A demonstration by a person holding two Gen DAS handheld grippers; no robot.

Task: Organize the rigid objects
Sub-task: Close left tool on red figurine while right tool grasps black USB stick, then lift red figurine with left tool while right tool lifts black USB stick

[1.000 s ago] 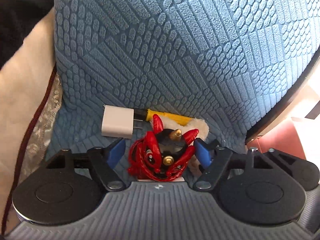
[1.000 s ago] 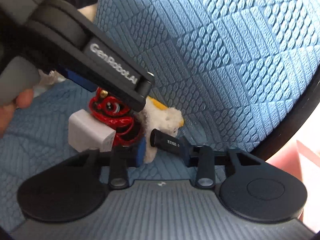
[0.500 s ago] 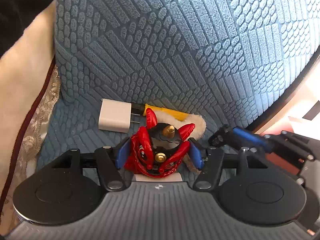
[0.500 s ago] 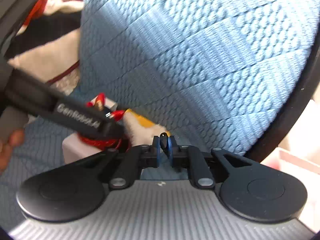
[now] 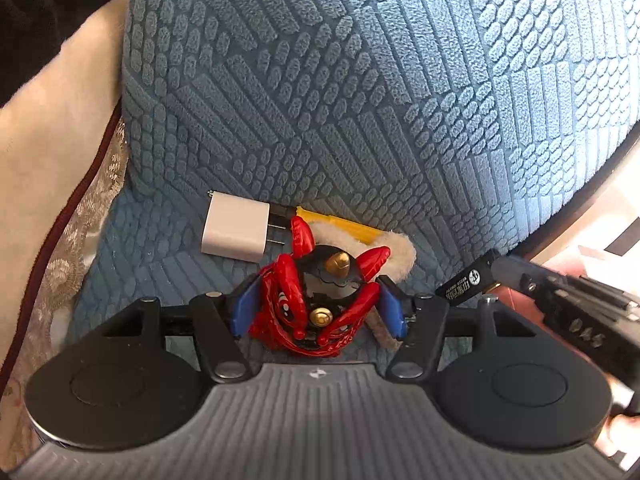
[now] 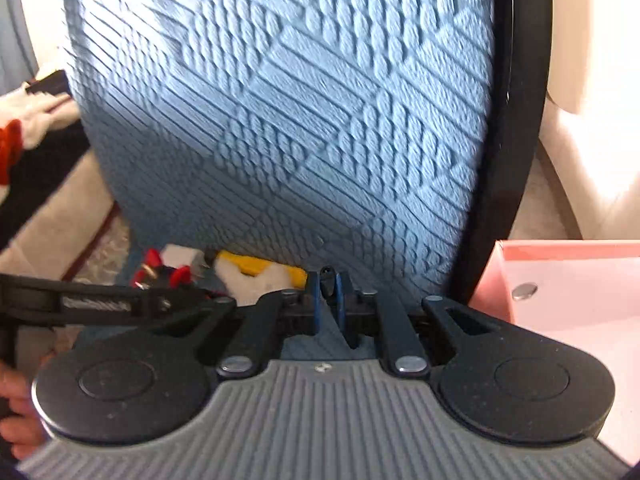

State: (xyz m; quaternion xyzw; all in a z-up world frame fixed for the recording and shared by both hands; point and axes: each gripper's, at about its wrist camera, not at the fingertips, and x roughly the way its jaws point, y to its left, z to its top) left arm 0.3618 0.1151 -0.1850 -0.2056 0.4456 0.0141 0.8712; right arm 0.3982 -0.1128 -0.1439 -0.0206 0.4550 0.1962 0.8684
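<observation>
A blue cushion (image 5: 360, 92), embossed with brick-like ridges in diagonal bands, fills both views; it is sharp in the left wrist view and smeared in the right. At 3 o'clock in the right view stands a smooth pink box (image 6: 568, 280) with a small silvery disc inside, of which the left view catches only a corner. A white charger block (image 5: 236, 232) with metal prongs lies at 11 o'clock from the glossy red-and-black toy (image 5: 316, 304), with a yellow stick (image 5: 340, 226) and a fluffy cream strip (image 5: 400, 252) just behind; these are blurred and half hidden in the right view. The left tool (image 5: 316, 312) is clenched on the toy. The right tool (image 6: 327, 300) is clamped on a slim black stick (image 5: 468, 280), whose printed label shows only in the left view.
</observation>
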